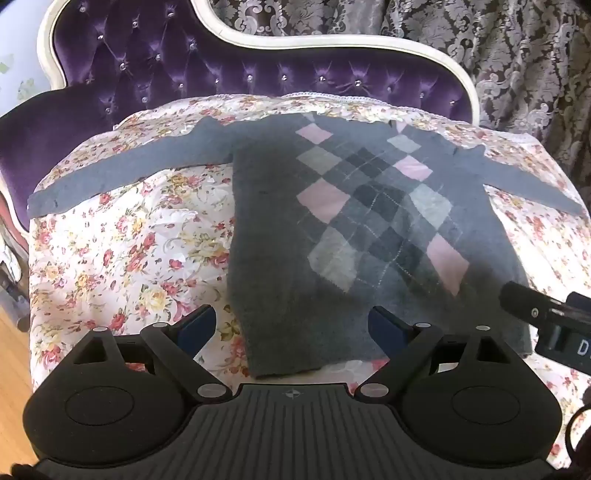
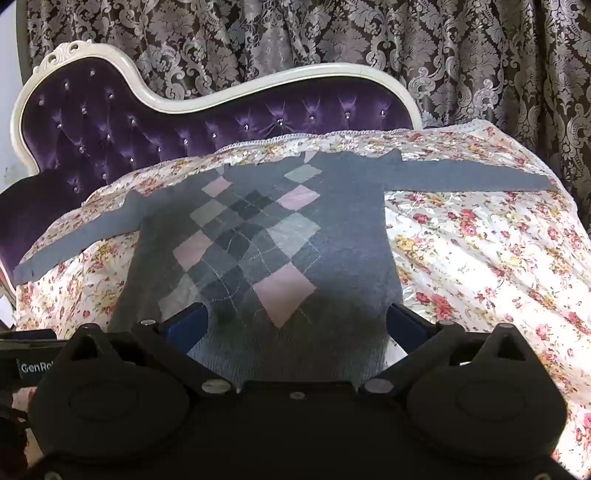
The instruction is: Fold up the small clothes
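A small grey sweater [image 1: 280,221] with a pink and grey argyle front lies flat on a floral cover [image 1: 122,258], both sleeves spread out sideways. It also shows in the right wrist view [image 2: 354,229]. My left gripper [image 1: 293,325] is open above the sweater's lower left hem, holding nothing. My right gripper [image 2: 297,325] is open above the lower right part of the hem, holding nothing. The right gripper's body [image 1: 546,317] shows at the right edge of the left wrist view.
The floral cover [image 2: 480,258] lies over a purple tufted sofa [image 1: 184,74] with a white carved frame [image 2: 221,96]. A patterned damask curtain [image 2: 369,33] hangs behind. Wooden floor [image 1: 11,369] shows at the lower left.
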